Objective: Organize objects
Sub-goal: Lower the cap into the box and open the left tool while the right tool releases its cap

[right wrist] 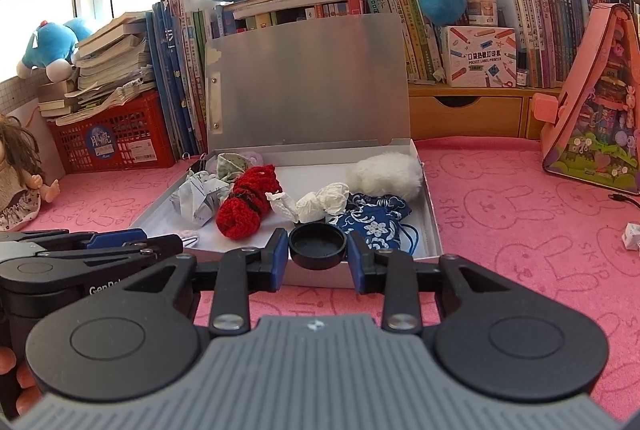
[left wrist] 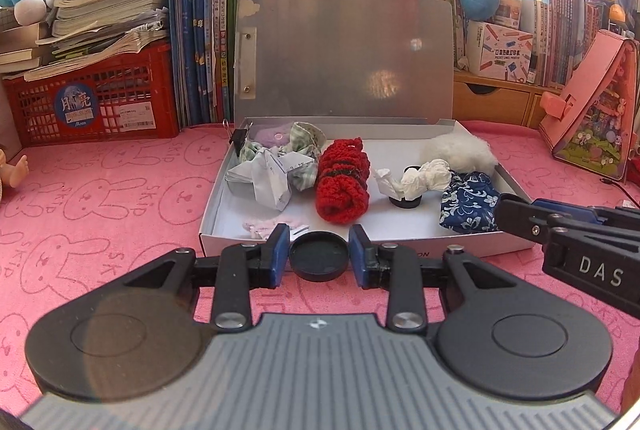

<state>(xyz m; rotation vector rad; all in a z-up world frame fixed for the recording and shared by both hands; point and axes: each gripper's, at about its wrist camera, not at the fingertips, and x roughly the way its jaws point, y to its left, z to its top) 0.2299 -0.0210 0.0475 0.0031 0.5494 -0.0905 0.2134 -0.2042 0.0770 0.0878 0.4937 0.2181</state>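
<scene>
I have a round black cap [left wrist: 318,257] clamped in my left gripper [left wrist: 319,255], its flat face up, held just in front of the open box's [left wrist: 224,190] near wall. My right gripper [right wrist: 318,250] pinches a second black cap [right wrist: 317,244], hollow side up, over the box's near edge. Both caps are round, so neither has a long axis to speak of. Inside the box, the red knitted roll [left wrist: 342,182] lies with its length running from the near side toward the raised lid [left wrist: 344,50]. Beside it sit crumpled paper [left wrist: 272,176], a white tissue [left wrist: 420,180], a blue floral pouch [left wrist: 468,204] and a white fluffy ball [left wrist: 460,150]. The box rests on a pink cloth [left wrist: 100,198].
</scene>
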